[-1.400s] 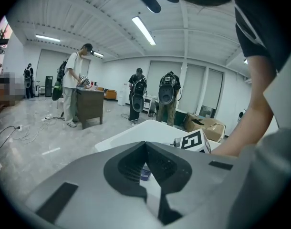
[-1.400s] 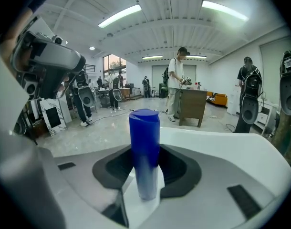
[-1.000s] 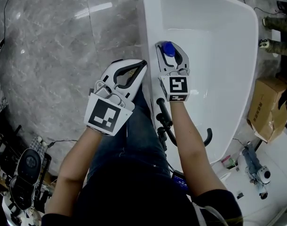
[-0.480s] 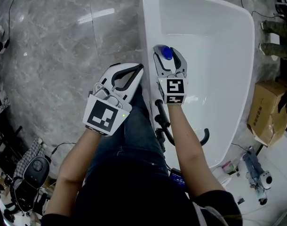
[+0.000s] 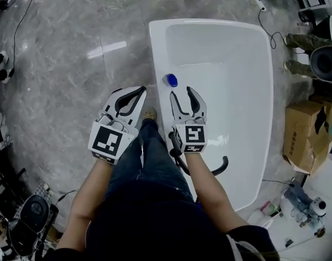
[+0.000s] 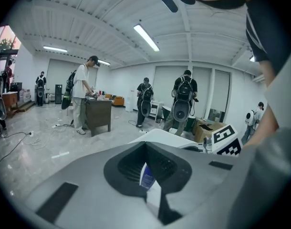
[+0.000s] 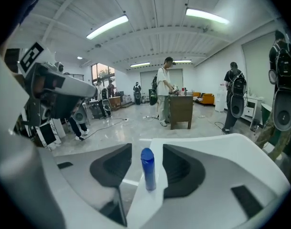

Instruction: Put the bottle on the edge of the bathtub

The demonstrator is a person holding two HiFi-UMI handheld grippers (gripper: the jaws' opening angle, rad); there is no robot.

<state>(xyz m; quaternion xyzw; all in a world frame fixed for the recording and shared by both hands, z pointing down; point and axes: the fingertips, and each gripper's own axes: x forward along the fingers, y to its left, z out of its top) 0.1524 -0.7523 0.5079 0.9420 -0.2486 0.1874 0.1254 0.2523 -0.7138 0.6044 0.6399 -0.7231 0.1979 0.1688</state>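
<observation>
One blue cylindrical bottle [image 5: 170, 80] stood upright on the white bathtub [image 5: 157, 53] rim. Two grippers: right gripper [image 5: 184, 94] jaws apart, closing slightly, bottle just beyond them; left gripper [image 5: 137, 91] clenched, empty.

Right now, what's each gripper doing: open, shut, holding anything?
Left gripper: shut, empty.
Right gripper: open, jaws closing a little, nothing between them; the bottle stands free on the bathtub edge.

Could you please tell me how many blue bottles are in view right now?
1. The blue bottle stands upright on the bathtub rim, along its left long side in the head view. Others may be out of sight.
</observation>
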